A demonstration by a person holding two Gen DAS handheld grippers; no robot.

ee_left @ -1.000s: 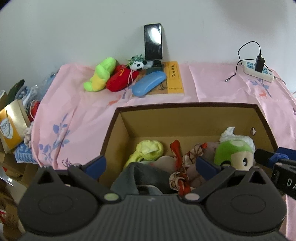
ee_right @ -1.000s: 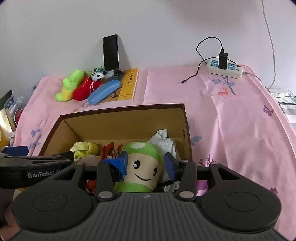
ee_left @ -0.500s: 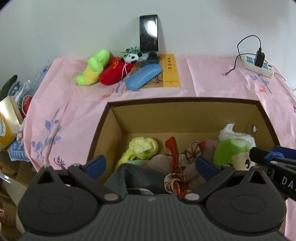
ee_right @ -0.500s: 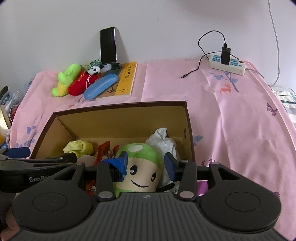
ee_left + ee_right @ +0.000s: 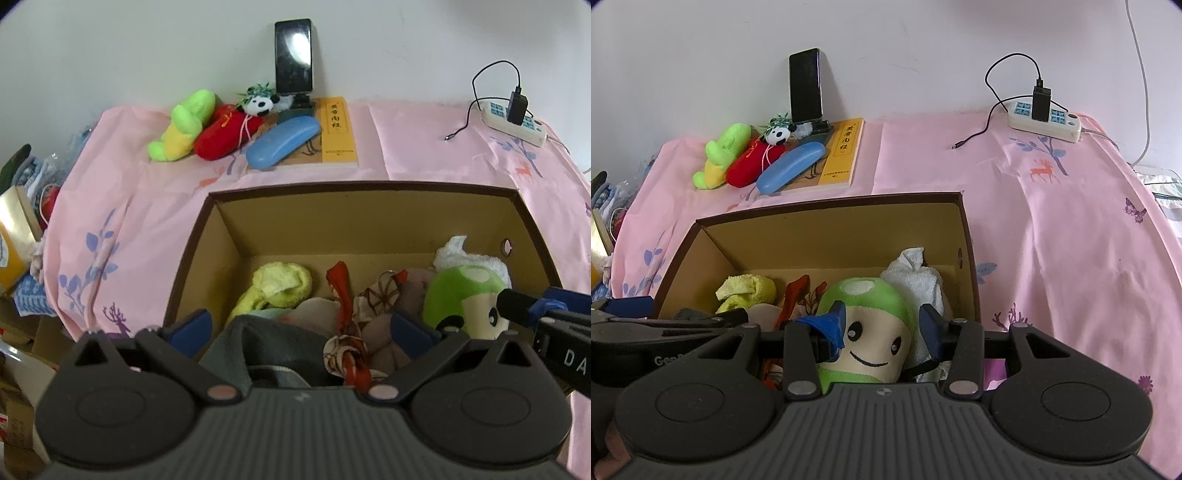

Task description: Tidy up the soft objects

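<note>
Between the fingers of the right gripper (image 5: pixel 882 326) sits the green mushroom plush (image 5: pixel 866 332), with its smiling face toward the camera. The left blue pad presses against its cheek at 9 o'clock, while the right pad stands at 3 o'clock with a thin gap, so I judge the jaws are narrowed around the toy but I cannot tell if they really clamp it. The toy rests upright in the right end of the cardboard box (image 5: pixel 827 210), probably so that its cap is easy to take from above.

The left gripper (image 5: pixel 301 330) has its jaws wide apart and holds nothing. It hangs above the near left part of the box, over a dark grey cloth (image 5: pixel 258 343) and a patterned scarf (image 5: pixel 351 347). Perhaps it waits there, ready to steady or pick the next soft thing.

Behind the mushroom, at 1 o'clock, a white towel (image 5: pixel 918 275) leans in the corner. At 10 o'clock lies a yellow cloth (image 5: pixel 746 293).

Farther out, at 11 o'clock on the pink tablecloth (image 5: pixel 1052 240), a green and yellow plush (image 5: pixel 722 155), a red plush (image 5: pixel 753 166) and a small panda (image 5: pixel 779 134) lie together outside the box. It seems these are soft things not yet sorted. Beside them a blue glasses case (image 5: pixel 790 166) rests on a yellow book (image 5: pixel 842 151).
</note>
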